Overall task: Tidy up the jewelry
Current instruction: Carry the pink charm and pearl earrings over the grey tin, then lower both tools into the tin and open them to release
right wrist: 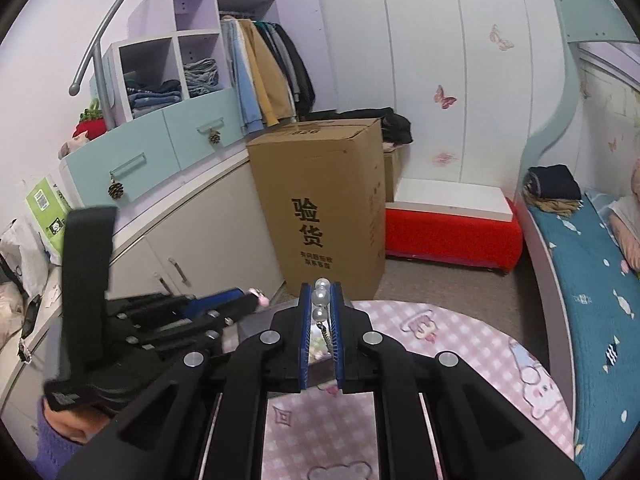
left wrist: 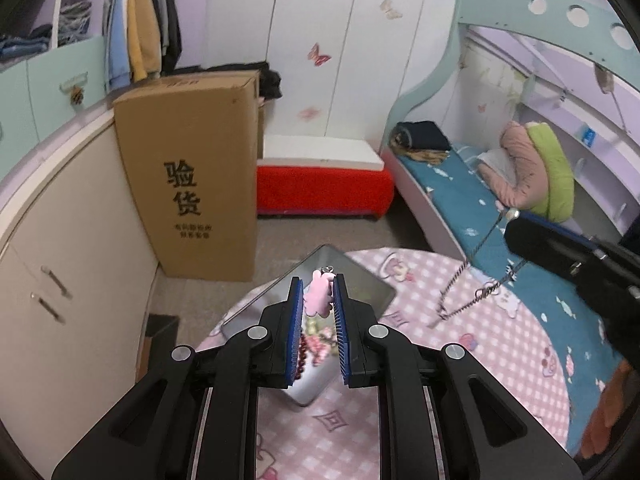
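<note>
My left gripper is shut on a pink bunny charm; a string of dark red beads hangs below it over a shiny metal tray on the pink checked table. My right gripper is shut on a pearl piece with a silver chain hanging from it. In the left wrist view the right gripper is at the right, holding that chain dangling above the table. In the right wrist view the left gripper is at the left, over the tray's edge.
A pink checked tablecloth covers the round table. A tall cardboard box stands beyond it beside cream cabinets. A red bench and a bed with a blue sheet lie behind and to the right.
</note>
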`<state>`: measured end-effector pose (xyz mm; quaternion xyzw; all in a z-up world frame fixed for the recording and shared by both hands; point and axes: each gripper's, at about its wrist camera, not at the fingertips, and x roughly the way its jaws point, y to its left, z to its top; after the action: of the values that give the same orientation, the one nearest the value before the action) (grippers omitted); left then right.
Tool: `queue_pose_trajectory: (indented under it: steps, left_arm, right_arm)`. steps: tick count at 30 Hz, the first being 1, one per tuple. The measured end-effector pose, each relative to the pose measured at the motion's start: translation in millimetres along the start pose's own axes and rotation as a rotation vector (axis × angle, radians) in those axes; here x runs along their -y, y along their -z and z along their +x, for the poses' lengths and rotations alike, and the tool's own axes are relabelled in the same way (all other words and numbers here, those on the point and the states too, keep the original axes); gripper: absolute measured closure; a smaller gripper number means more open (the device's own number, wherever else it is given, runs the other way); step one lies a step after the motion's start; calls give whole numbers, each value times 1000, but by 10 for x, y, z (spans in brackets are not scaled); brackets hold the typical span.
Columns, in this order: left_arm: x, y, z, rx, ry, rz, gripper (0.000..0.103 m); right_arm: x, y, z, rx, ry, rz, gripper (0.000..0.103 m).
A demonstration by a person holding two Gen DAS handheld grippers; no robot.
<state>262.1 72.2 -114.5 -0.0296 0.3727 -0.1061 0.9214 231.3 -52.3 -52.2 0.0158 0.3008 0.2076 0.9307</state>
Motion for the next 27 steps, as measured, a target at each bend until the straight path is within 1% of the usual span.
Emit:
queue_pose_trajectory:
  steps: [7, 12, 20, 27]
  left_arm:
    - [-213, 115, 291, -68, -1, -31, 87]
    - [-278, 179, 428, -97, 0, -35, 87]
    - [-316, 214, 514, -114, -1, -43, 85]
    - [-331, 211, 479, -109, -6, -57, 85]
  right_arm:
    - [-125, 6, 410, -62, -32, 4, 94]
    - [-165, 75, 649, -104, -26, 8, 94]
    - [-167, 137, 856, -150, -17, 10, 94]
    - [-149, 211, 991, -185, -14, 18, 94]
